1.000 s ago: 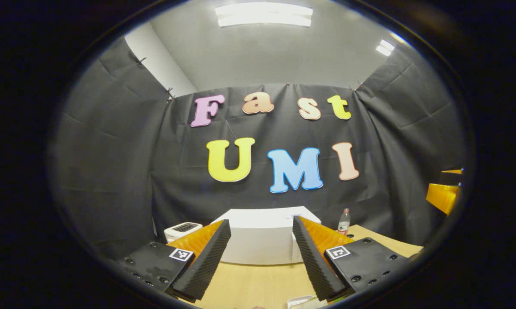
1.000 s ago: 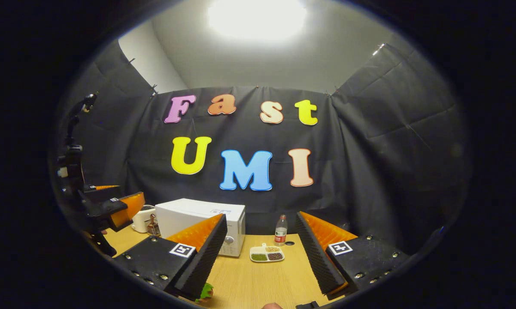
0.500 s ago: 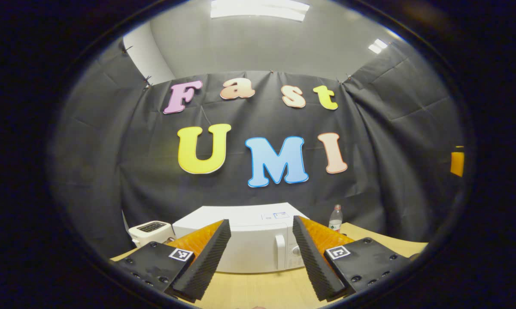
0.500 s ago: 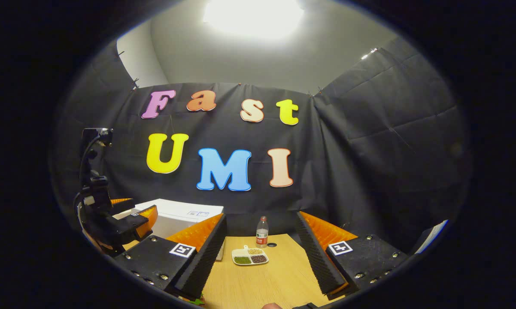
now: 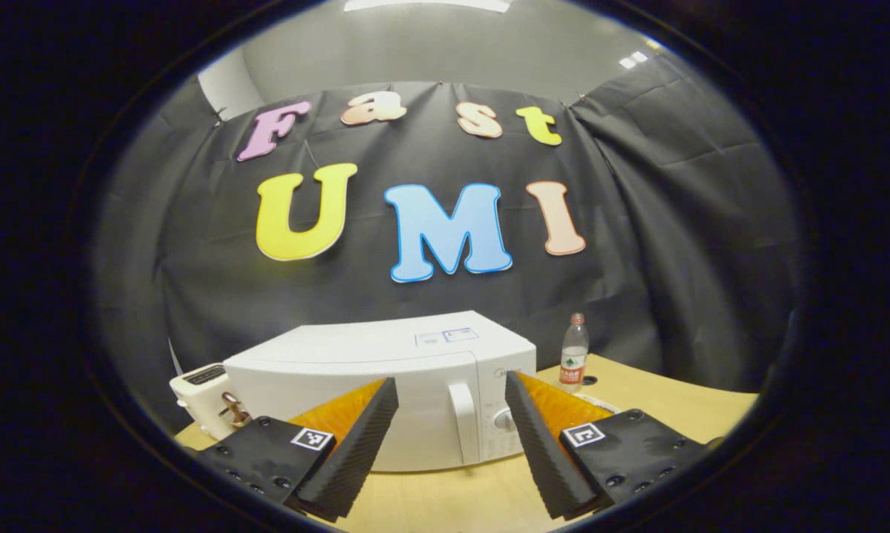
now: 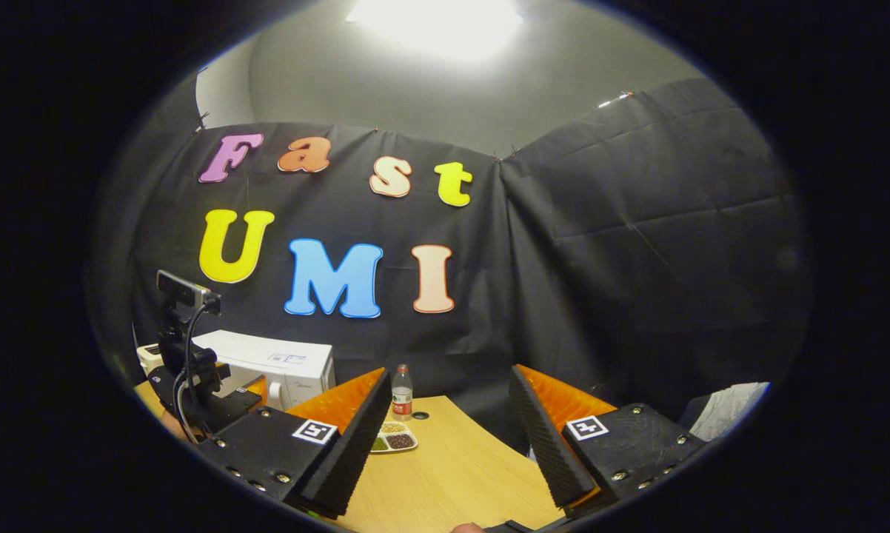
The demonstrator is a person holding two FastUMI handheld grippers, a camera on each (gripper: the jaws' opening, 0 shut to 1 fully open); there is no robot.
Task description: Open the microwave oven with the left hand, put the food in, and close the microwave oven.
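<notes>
The left gripper (image 5: pixel 451 444) is hovering before the closed white box-shaped microwave oven (image 5: pixel 386 385), fingers apart; the right gripper (image 6: pixel 449 437), beside it, is gaping too.

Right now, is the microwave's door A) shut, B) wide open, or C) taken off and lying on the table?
A: in the left gripper view the microwave has its door flat against the front, with the upright white handle showing between the left gripper's open fingers, which are not touching it.

Sectioned dish (image 6: pixel 395 440) contents perhaps beans, too small.
</notes>
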